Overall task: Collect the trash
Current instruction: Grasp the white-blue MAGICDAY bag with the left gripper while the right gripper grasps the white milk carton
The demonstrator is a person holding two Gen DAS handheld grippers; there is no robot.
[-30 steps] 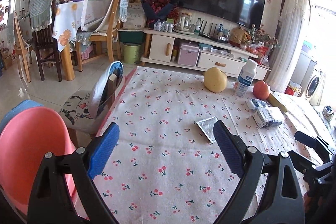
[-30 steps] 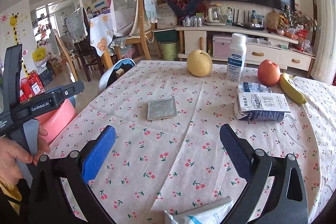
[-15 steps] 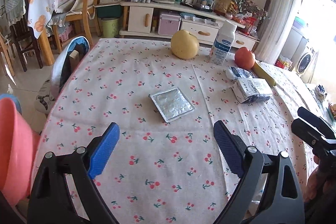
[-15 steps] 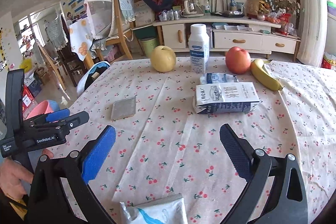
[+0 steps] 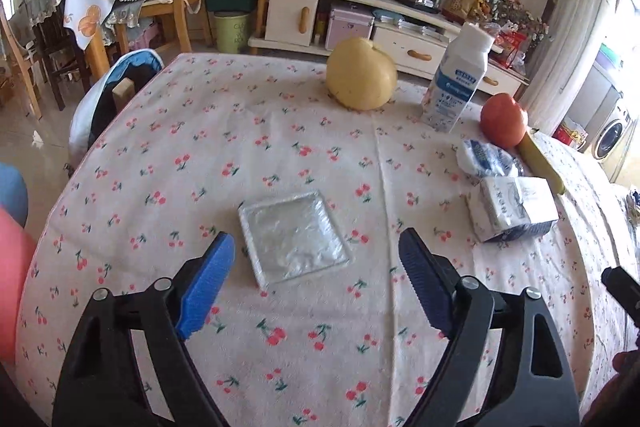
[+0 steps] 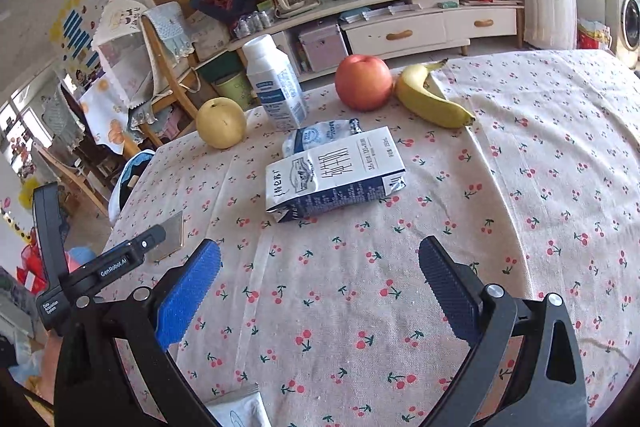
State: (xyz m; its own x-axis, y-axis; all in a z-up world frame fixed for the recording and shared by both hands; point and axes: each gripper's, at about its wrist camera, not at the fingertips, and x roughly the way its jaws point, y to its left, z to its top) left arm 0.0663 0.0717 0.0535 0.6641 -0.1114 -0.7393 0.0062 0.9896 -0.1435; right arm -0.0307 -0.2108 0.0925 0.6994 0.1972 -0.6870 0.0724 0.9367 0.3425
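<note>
both fingers spread wide, empty: left gripper [image 5: 316, 281] hovers with the square silver foil wrapper [image 5: 294, 238] just ahead between them; right gripper [image 6: 320, 293] faces the flattened blue-white milk carton [image 6: 334, 174] lying ahead on the table [image 6: 540, 187].

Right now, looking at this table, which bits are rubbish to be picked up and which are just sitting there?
Likely trash:
silver foil packet
flattened milk carton
crumpled white-and-blue wrapper
white packet at the near table edge

Just lying about, by the look of it:
pear
apple
banana
upright milk bottle
</note>
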